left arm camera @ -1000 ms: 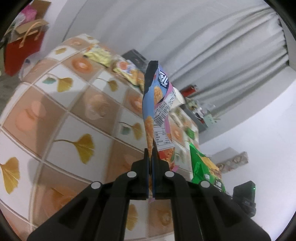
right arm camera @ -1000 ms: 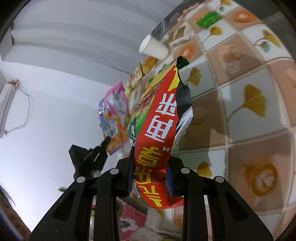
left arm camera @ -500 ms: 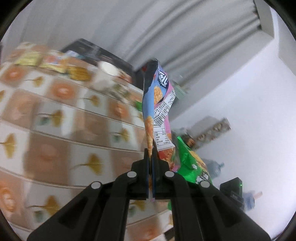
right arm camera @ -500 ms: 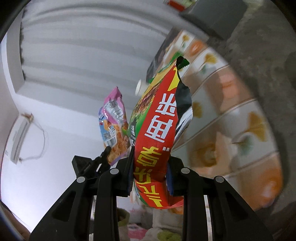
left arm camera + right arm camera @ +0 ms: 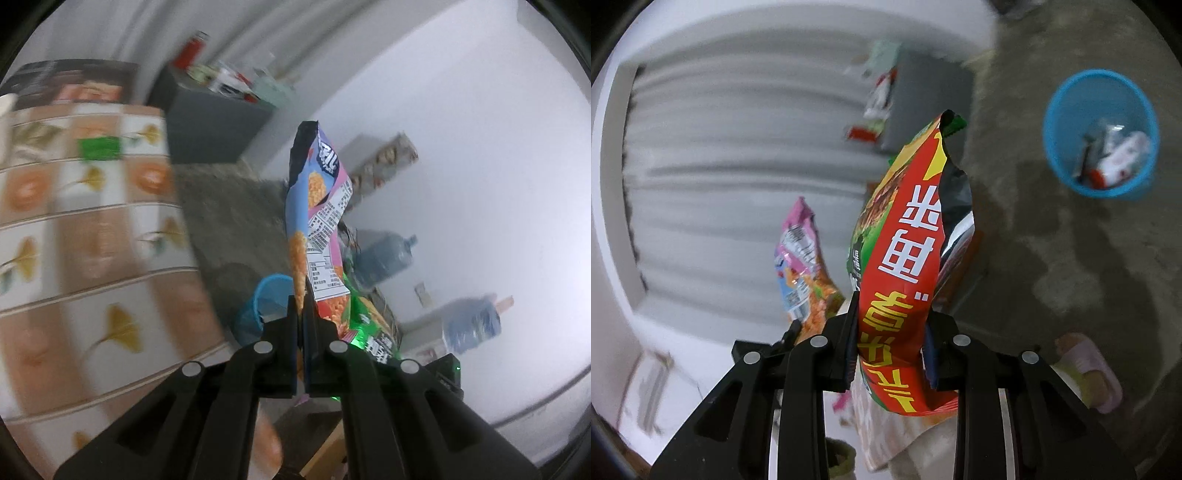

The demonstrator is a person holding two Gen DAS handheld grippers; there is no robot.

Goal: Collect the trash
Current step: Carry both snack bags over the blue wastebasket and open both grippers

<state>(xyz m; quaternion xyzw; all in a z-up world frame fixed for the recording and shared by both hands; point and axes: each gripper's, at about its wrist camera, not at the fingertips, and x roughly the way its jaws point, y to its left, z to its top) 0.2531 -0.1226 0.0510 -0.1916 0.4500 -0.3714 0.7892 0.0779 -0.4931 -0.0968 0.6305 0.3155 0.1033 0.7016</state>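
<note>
I see the tiled table (image 5: pixel 92 221) at my left and the blue bin (image 5: pixel 1100 133) standing on the grey floor (image 5: pixel 1052 258), some wrappers already inside. My right claw (image 5: pixel 892 350) pinches a red snack bag (image 5: pixel 905 277) upright, and my left claw (image 5: pixel 302 332) is pressed together on a blue-and-pink chip bag (image 5: pixel 314 221).

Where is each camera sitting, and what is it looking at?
Left wrist: on the left gripper, facing along its fingers, clamped on a blue-and-pink snack bag; beyond lie the tiled table and floor.
Right wrist: on the right gripper, whose fingers clamp a red noodle packet; it faces floor and curtain.
Shared: both see the blue bin, and each sees the other's packet.
</note>
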